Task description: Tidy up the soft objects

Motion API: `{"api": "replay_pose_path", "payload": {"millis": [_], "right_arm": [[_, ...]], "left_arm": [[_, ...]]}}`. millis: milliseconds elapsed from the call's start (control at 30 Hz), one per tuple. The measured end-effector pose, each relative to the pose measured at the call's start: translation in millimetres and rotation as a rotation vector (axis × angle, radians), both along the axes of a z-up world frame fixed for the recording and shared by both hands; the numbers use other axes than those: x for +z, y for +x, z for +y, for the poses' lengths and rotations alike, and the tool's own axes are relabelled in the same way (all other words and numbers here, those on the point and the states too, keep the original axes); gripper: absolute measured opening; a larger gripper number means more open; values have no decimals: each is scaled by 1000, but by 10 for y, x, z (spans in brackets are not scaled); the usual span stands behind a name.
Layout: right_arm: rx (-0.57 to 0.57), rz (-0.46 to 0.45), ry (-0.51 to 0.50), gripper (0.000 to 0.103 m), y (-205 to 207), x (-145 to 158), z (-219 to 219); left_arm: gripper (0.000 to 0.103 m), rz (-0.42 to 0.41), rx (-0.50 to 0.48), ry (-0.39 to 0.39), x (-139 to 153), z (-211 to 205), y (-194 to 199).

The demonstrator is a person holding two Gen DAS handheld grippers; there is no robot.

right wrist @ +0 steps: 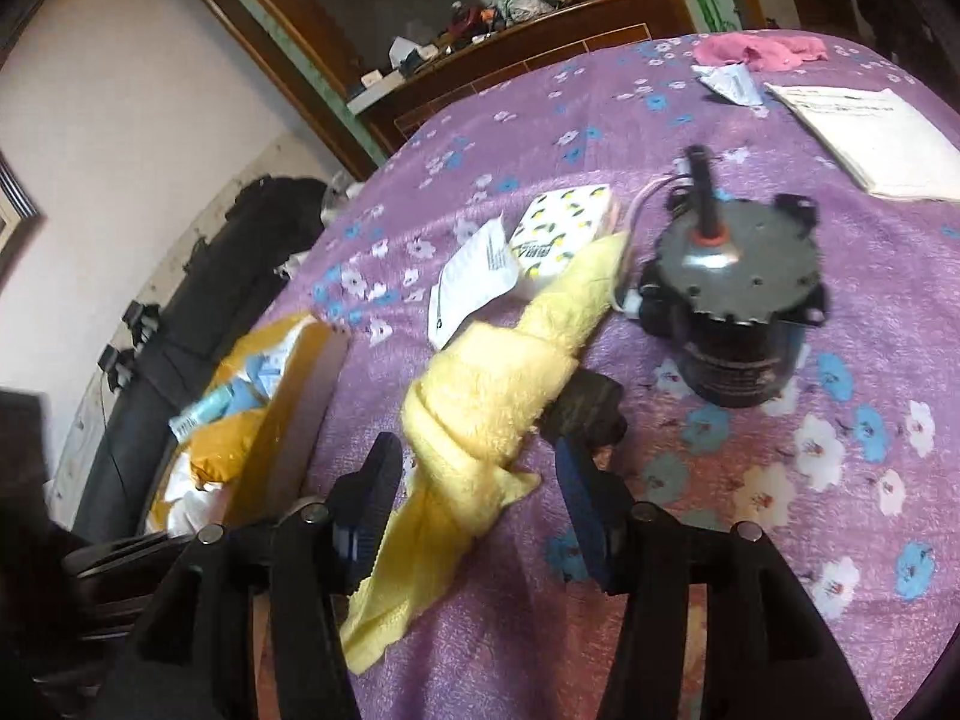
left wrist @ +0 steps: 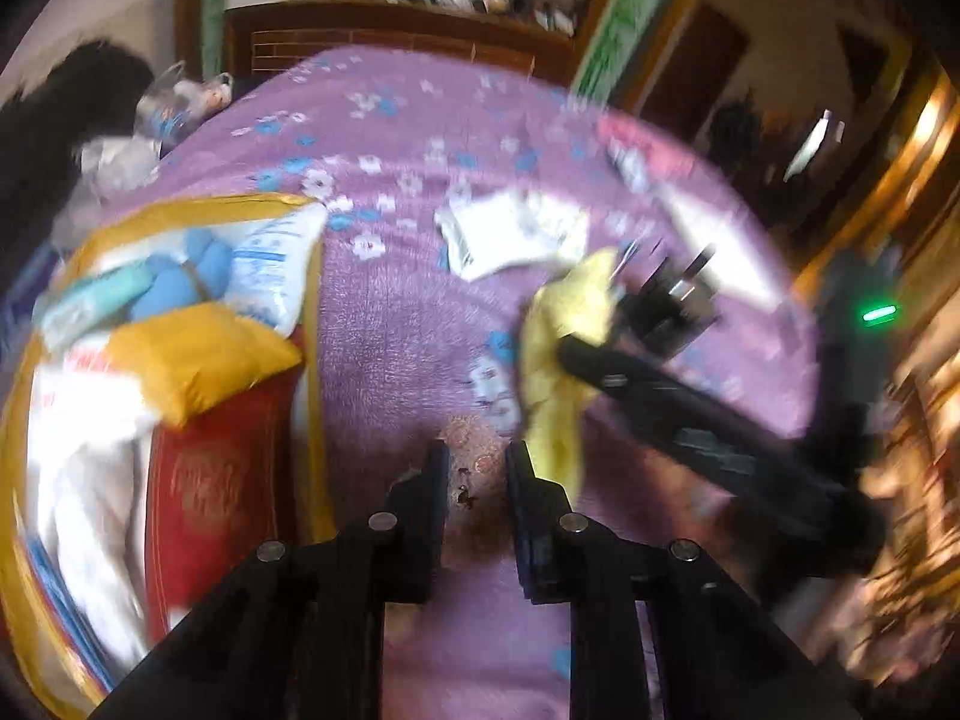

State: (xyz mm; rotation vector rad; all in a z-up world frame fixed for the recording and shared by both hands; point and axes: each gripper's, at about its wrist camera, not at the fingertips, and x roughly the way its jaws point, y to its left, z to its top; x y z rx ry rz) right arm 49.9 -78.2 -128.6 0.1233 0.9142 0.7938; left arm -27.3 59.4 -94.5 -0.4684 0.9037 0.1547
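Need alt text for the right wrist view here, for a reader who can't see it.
A twisted yellow towel lies on a purple flowered bedspread, running between the spread fingers of the right gripper, which do not press on it. Beyond it sit a black motor, a lemon-print tissue pack and papers; a yellow-rimmed box of soft items stands left.

Bed covered by a purple floral blanket (right wrist: 750, 540), bearing a twisted yellow towel (right wrist: 480, 408), black electric motor (right wrist: 738, 312), lemon-print tissue pack (right wrist: 558, 234), white paper sheet (right wrist: 468, 288), booklet (right wrist: 870, 132), pink cloth (right wrist: 756, 51).
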Motion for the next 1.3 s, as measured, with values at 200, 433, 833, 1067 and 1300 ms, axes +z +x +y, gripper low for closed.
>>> {"api": "replay_pose_path", "payload": {"millis": [200, 433, 833, 1067, 1300], "right_arm": [[36, -109, -90, 9, -165, 30, 117], [103, -250, 131, 8, -456, 392, -111], [473, -275, 202, 9, -1127, 786, 608], [579, -246, 74, 11, -1280, 269, 1146], [564, -279, 113, 53, -1266, 307, 1024]], "left_arm": [[18, -97, 116, -109, 158, 111, -567], [18, -194, 243, -124, 406, 307, -1198], [18, -210, 448, -93, 353, 884, -1646], [26, -154, 484, -76, -79, 1054, -1477], [70, -183, 499, -32, -24, 1065, -1453]]}}
